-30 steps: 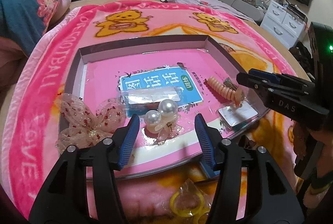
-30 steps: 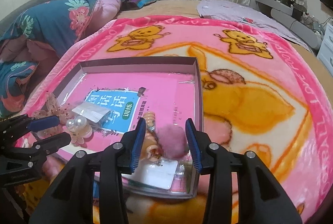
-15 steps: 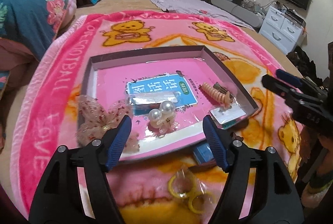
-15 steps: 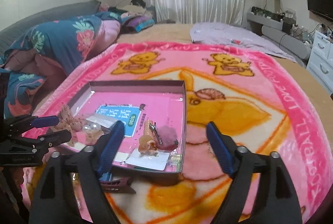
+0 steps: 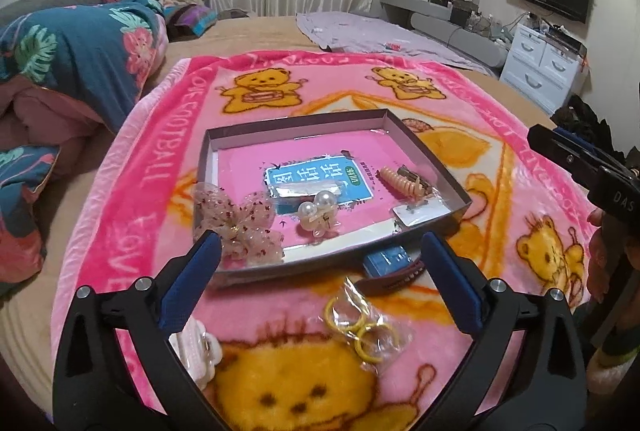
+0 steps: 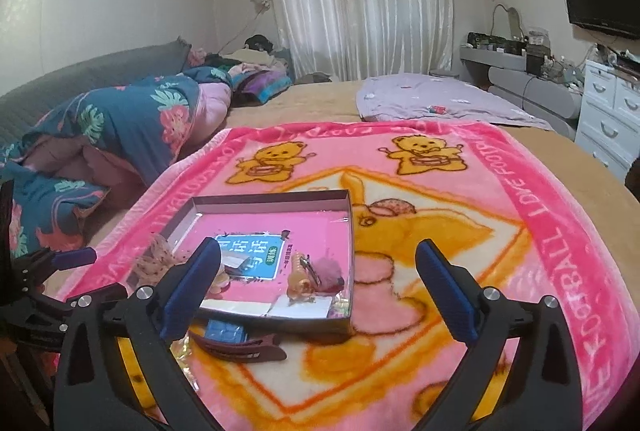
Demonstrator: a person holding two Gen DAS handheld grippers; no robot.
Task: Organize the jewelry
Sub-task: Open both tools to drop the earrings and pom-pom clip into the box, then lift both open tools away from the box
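Jewelry is gathered in a shallow grey box (image 5: pixel 424 147) laid on a pink bear-print blanket (image 5: pixel 168 135); all places below are given from that box. On its pink floor a blue printed card (image 5: pixel 352 183) is seen near the middle. A pearl hair ornament (image 5: pixel 318 211) lies just in front of the card, and a sheer beaded bow (image 5: pixel 236 219) lies at the box's near left corner, over the front wall. A peach spiral hair tie (image 5: pixel 400 181) rests toward the right wall, with a white earring card (image 5: pixel 416 215) in front of it. From the right wrist view a pink pompom (image 6: pixel 328 269) is seen beside the spiral tie, against the right wall.

Outside the box, just before its front wall, a small blue item (image 5: pixel 390 257) and a dark red hair clip (image 6: pixel 240 345) lie on the blanket. Nearer still, a clear bag of yellow rings (image 5: pixel 368 327) is seen, and a cream claw clip (image 5: pixel 196 353) sits to the left of it.

The left gripper (image 5: pixel 320 283) is held above the blanket in front of the box, its jaws opening wide with nothing pressed between them. The right gripper (image 6: pixel 318 291) is held before the box's near right corner, jaws likewise opening and gripping nothing.
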